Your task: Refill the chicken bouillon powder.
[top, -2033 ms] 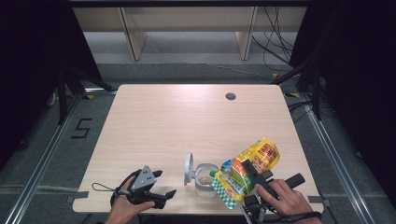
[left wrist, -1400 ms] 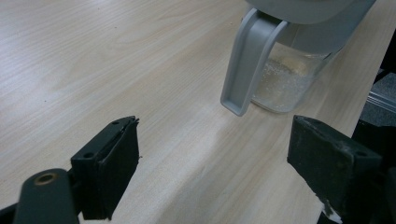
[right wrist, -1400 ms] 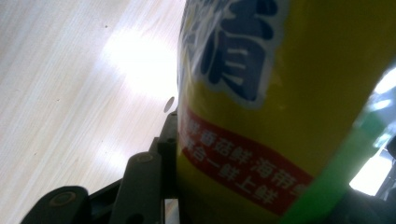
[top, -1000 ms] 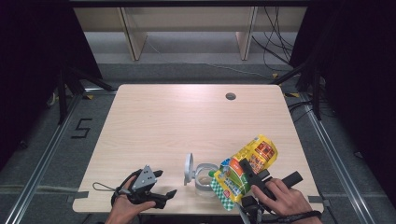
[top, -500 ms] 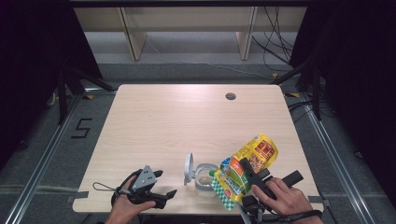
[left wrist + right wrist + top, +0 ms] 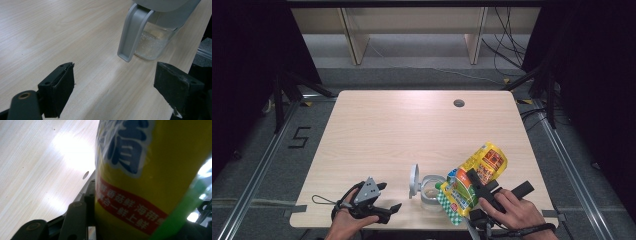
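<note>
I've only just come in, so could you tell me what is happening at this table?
A person works with two grippers. The right gripper grips a yellow seasoning bag, tilted over a small clear jar whose grey lid stands flipped open. The left gripper rests on the table beside the jar, jaws open with nothing between them.

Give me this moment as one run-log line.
right gripper: shut on yellow pouch, tilted over jar | left gripper: open, empty, resting on table | jar: lid flipped open, near table's front edge
</note>
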The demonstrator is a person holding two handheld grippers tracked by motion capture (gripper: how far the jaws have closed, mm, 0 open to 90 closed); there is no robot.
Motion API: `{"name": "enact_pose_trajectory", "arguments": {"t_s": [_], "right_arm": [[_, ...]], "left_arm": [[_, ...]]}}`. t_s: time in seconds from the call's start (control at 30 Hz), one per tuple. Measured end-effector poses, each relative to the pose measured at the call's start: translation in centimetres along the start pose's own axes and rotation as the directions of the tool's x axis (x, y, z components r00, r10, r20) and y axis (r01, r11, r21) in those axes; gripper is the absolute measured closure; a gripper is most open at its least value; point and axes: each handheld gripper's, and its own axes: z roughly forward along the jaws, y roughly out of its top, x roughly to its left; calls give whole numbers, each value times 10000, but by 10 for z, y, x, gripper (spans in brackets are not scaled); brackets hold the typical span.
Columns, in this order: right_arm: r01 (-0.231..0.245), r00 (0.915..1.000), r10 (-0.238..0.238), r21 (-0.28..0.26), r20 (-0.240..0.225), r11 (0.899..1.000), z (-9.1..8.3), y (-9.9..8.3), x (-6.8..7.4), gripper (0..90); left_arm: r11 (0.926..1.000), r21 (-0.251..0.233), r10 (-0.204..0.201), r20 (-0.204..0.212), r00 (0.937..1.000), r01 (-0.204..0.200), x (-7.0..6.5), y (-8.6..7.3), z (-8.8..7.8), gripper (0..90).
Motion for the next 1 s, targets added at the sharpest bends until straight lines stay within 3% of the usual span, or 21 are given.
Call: {"name": "enact_pose_trajectory", "arguments": {"t_s": [0.6, 0.63, 0.7, 0.73, 0.9, 0.97, 1.0], "right_arm": [[256, 9996, -257, -53, -119, 9997, 6, 2, -3, 611], [65, 9999, -65, -47, -76, 10000, 7, 4, -2, 611], [175, 9998, -176, -63, -89, 9998, 7, 6, -4, 611], [175, 9997, -172, -165, 167, 9997, 8, 7, -3, 611], [288, 9991, -293, -150, -310, 9995, 10, 9, -7, 612], [172, 9998, -174, -156, -86, 9997, 11, 10, -5, 612], [146, 9998, -148, -191, -94, 9997, 11, 10, -5, 612]], "left_arm": [[9998, 105, 154, -33, 9999, -154, 2, 0, -1, 159], [9998, 111, 137, -29, 9999, -137, 2, 0, -1, 159], [9999, 124, 115, -28, 9999, -115, 2, 0, 0, 159], [9999, 120, 96, -33, 9999, -95, 2, 0, 0, 159], [9999, 102, 131, -15, 9999, -131, 2, 0, -1, 159], [9996, 180, 236, -64, 9997, -234, 2, 0, -1, 159], [10000, -80, -11, 3, 10000, 11, 0, 0, 0, 158]]}}
